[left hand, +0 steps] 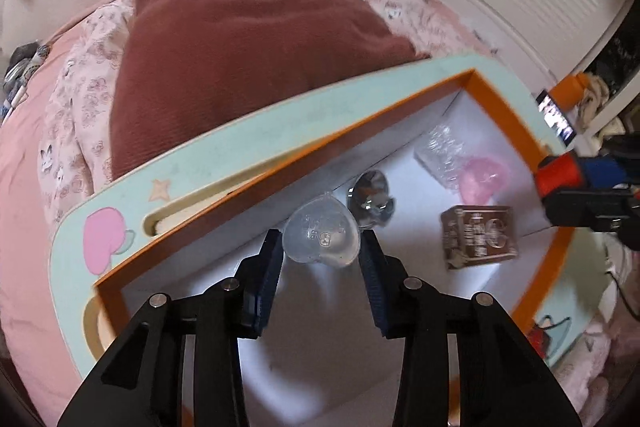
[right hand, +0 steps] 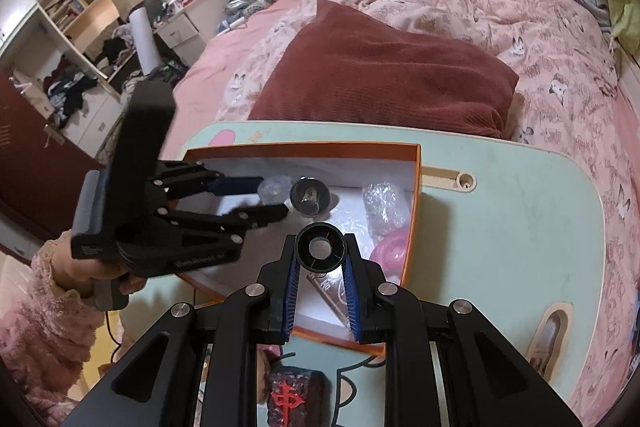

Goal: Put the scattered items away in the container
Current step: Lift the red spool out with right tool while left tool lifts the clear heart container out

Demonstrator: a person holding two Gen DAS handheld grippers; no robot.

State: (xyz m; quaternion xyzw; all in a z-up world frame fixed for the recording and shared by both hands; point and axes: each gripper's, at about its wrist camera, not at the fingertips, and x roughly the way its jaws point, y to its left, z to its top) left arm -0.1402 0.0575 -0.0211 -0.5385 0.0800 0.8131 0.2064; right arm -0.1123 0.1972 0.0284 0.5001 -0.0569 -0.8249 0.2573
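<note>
Pink bedding surrounds the mint lap table [right hand: 520,195] where my orange-rimmed box [right hand: 304,148] sits, already holding a bubble-wrapped bundle [left hand: 440,151], a pink piece [left hand: 482,179], a brown carton [left hand: 478,237] and a black spool [right hand: 310,197]. My left gripper [left hand: 320,247] has its jaws narrowed around a clear plastic shell [left hand: 320,233] over the box; whether they press on it I cannot tell. My right gripper [right hand: 320,255] clamps a second spool [right hand: 320,247] above it, so I judge both need dropping in, plus the mahjong-tile block [right hand: 294,397] outside.

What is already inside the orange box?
Inside the orange box: a brown printed carton, a pink item under crinkled clear wrap, and a shiny round piece. Anything under them stays hidden.
</note>
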